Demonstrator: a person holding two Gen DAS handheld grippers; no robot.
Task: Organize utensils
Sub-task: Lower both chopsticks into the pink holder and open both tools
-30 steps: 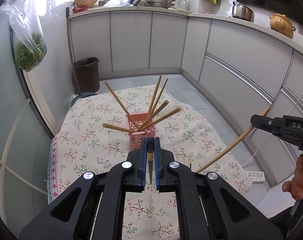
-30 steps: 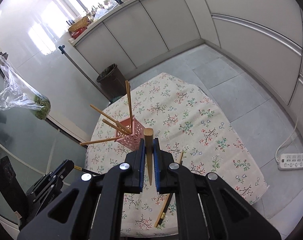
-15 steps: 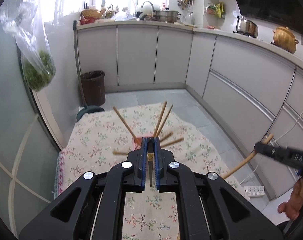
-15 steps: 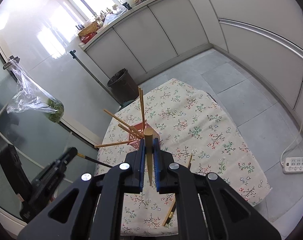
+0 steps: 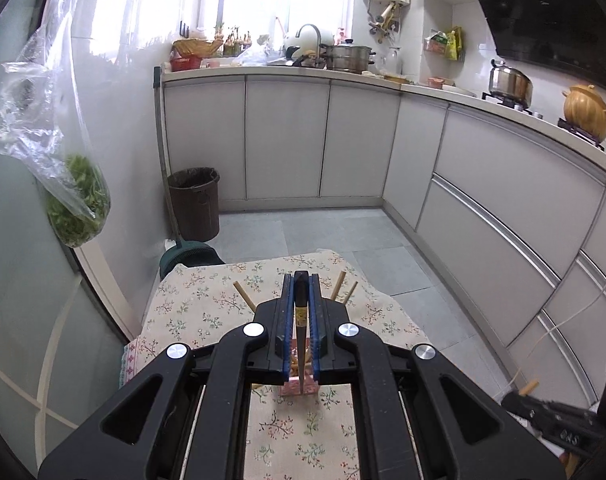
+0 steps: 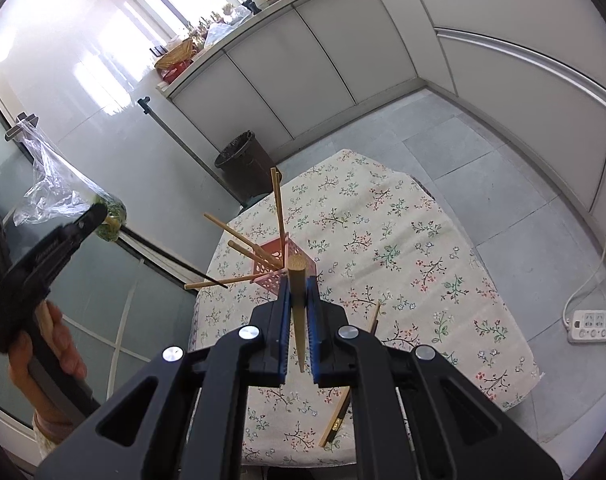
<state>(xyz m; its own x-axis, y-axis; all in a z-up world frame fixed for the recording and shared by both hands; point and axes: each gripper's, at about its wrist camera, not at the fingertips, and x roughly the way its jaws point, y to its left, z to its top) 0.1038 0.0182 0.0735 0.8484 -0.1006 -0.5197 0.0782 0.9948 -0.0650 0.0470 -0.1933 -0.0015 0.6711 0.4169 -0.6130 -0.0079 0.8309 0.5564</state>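
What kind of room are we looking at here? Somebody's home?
Most likely a home kitchen. A countertop runs over white cabinets, with a faucet and steamer pot by the window, and a clay pot sits on the stove. A trash bin stands on the tiled floor.

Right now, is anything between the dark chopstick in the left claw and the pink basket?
Only open air below the dark chopstick. At the pink basket, splayed wooden chopsticks crowd the opening. Left claw is shut on it.

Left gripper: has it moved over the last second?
Yes. The left gripper has risen and tilted up: the pink basket, earlier ahead of its fingertips, now sits low behind them, and the counter fills the view.
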